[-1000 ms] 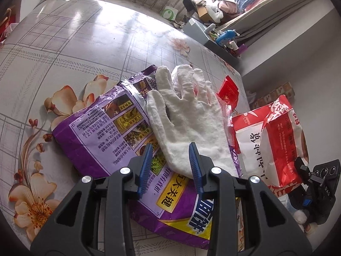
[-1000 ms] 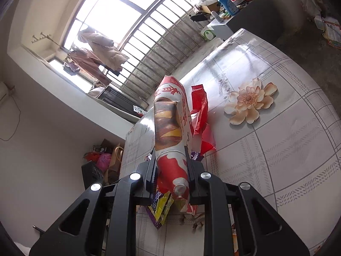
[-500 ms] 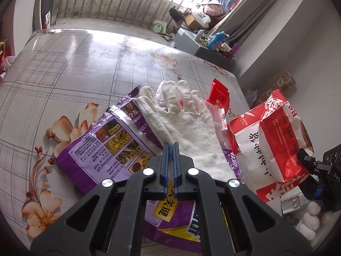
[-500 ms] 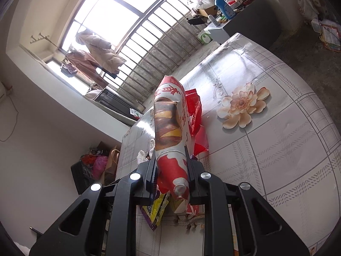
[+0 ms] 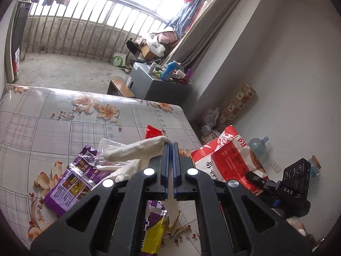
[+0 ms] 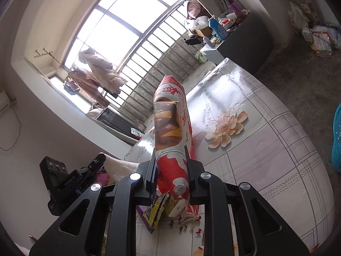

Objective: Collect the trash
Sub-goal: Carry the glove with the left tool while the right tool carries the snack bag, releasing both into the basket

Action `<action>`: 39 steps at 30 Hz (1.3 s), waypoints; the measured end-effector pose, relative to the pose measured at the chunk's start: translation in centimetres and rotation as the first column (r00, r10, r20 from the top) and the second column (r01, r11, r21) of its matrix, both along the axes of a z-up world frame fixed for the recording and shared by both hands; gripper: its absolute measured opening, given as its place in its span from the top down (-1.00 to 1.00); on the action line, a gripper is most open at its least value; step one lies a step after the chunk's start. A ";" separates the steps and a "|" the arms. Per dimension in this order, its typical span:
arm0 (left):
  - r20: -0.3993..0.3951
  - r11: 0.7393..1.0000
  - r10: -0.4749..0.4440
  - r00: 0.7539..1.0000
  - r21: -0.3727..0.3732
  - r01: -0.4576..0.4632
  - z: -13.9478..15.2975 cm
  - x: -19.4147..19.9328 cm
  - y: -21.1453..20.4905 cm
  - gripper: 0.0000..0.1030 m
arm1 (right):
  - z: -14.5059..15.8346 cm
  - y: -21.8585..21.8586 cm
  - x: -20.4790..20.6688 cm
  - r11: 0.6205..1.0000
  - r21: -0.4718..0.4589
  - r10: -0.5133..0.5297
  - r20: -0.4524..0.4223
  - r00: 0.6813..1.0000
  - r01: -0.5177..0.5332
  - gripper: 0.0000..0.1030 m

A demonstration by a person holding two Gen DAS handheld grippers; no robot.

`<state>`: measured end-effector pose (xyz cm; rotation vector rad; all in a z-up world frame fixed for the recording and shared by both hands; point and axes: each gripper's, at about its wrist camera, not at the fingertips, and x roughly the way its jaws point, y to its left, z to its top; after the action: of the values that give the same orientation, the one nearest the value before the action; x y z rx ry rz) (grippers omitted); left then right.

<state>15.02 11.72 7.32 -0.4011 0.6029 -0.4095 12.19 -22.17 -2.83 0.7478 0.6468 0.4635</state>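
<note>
Purple wrapper (image 5: 70, 183): lies on the floral table (image 5: 42, 117), under the glove's hanging end.
Left gripper (image 5: 169, 147): clenched on white glove (image 5: 136, 150); lift clear of the wrappers.
Right gripper (image 6: 170, 155): grasping red-and-white bag (image 6: 170, 115); hold its mouth steady for the glove.

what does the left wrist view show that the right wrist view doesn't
Only the left wrist view: the left tongs shut on a white glove, a purple wrapper, and a water jug.
Only the right wrist view: a teal basket on the floor.
Both: the red and white bag in the right tongs, and the floral table.
</note>
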 end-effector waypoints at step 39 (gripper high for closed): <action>-0.343 0.599 -0.702 0.624 0.189 0.778 -11.8 9.0 -55.2 0.89 | -15.5 -31.8 -9.7 0.661 -0.048 -0.731 -0.268 0.628 0.749 0.59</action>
<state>24.06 -43.44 -4.46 0.1636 1.0602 -1.0765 2.52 -53.94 -18.34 1.0803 0.5082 -0.4040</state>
